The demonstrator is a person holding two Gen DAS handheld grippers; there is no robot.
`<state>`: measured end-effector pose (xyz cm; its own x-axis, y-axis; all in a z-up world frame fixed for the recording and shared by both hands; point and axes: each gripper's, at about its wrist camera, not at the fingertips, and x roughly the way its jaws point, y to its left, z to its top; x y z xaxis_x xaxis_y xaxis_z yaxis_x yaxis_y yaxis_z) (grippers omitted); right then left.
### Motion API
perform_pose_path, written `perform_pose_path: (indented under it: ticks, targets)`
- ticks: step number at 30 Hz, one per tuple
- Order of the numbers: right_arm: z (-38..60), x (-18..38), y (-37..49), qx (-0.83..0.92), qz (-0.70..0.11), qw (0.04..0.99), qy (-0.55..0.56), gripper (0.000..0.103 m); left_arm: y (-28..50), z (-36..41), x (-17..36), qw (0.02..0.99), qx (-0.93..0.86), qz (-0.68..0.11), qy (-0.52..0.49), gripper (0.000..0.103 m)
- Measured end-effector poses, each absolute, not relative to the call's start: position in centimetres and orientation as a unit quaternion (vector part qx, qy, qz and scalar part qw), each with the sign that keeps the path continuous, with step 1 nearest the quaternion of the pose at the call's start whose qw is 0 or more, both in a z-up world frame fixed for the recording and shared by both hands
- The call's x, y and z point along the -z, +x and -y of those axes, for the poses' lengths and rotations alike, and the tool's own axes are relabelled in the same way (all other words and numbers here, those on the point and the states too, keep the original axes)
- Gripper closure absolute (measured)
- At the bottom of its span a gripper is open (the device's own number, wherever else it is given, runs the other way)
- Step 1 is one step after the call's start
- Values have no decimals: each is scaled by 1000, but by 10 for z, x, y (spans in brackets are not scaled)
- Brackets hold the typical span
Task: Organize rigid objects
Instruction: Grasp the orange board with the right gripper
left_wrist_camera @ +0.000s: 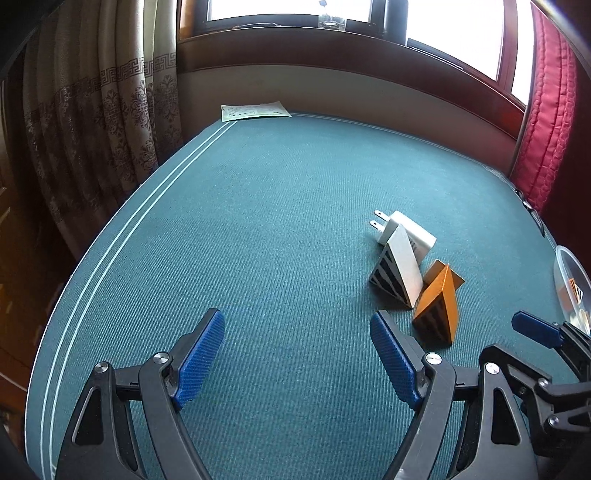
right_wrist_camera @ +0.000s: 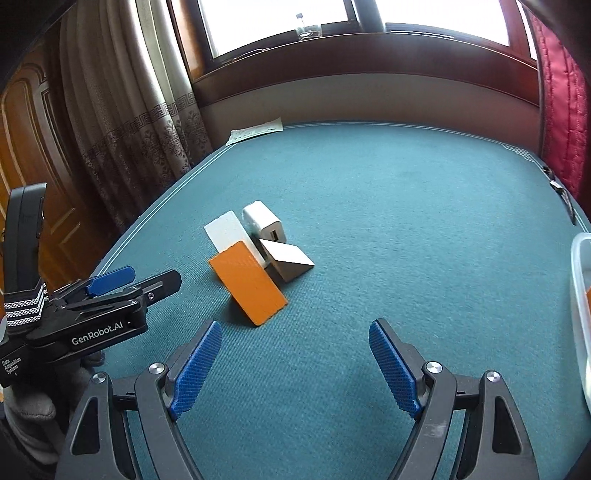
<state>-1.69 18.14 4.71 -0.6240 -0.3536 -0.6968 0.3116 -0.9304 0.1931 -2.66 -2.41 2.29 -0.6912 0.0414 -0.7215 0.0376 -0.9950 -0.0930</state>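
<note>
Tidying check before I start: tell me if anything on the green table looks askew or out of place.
The orange wedge, white wedge and white charger lie jumbled, leaning on each other mid-table rather than sorted. A clear container sits apart at the right edge. Nothing looks spilled or damaged.

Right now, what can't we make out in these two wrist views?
- Clear container: cut off by the right edge in both views; contents unclear.
- Paper sheet: print too small, both views.
- Charger: prongs hidden behind its body in the right wrist view.
- Bottle on the sill: washed out by window glare.

Teal tabletop [left_wrist_camera: 258, 221], patterned curtain [left_wrist_camera: 110, 110], bright wood-framed window [right_wrist_camera: 277, 22]
</note>
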Motion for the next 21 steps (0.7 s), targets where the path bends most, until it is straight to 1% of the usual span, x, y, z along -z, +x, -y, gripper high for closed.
perform_pose_path:
  ticks: [3, 5, 9, 11, 16, 21]
  targets:
    - [-172, -44, -27, 895, 20, 201, 399, 24, -27, 28, -21, 3, -916, 56, -396, 21]
    - [-165, -43, -33, 892, 14, 209, 400, 31, -28, 30, -20, 4, -916, 61, -397, 21]
    - [-155, -37, -47, 886, 4, 225, 405, 43, -29, 35, -19, 3, -914, 70, -399, 21]
    - [-152, -34, -55, 882, 0, 230, 410, 53, -29, 37, -19, 3, -913, 75, -400, 21]
    - [-145, -33, -59, 880, -9, 240, 410, 60, -30, 39, -17, 6, -910, 85, -406, 21]
    - [-139, -34, -48, 879, -27, 242, 411, 61, -31, 41, -16, 8, -908, 92, -408, 21]
